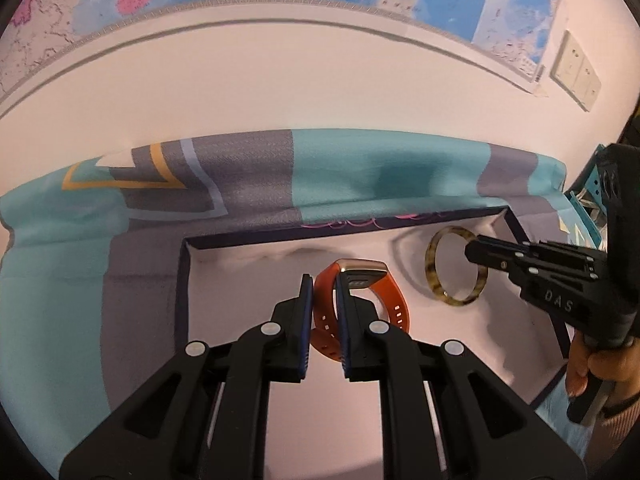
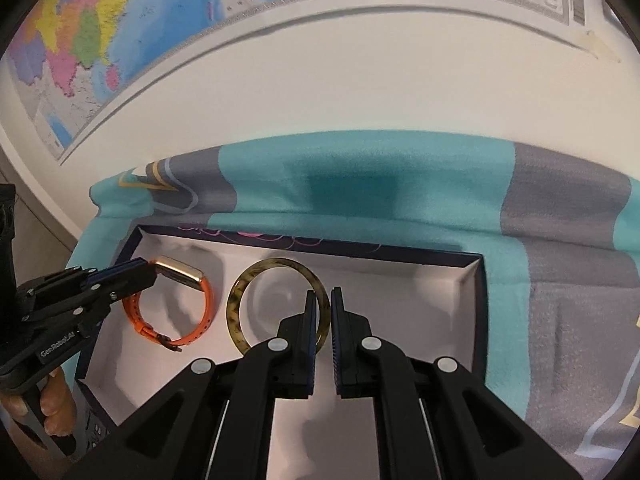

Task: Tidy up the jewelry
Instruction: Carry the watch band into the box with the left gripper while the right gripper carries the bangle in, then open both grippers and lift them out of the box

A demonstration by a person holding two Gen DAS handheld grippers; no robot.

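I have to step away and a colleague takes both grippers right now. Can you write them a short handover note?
Left gripper: closed on the strap of the orange watch, inside the box.
Right gripper: closed on the rim of the tortoiseshell bangle, beside the watch in the same box.
Done: both pieces are in the box, which sits on the teal and grey cloth.
Left: whether they rest on the lining is unclear; lower if needed, open both grippers, withdraw.

The watch (image 2: 172, 308) has an orange strap with a gold-coloured case. The bangle (image 2: 278, 306) is mottled amber and dark brown, tortoiseshell-like. The box (image 2: 478, 320) is dark navy outside, pale white inside. The cloth (image 2: 400, 184) shows teal and grey blocks. The map (image 2: 100, 28) on the far wall is blue with yellow, green and pink patches.
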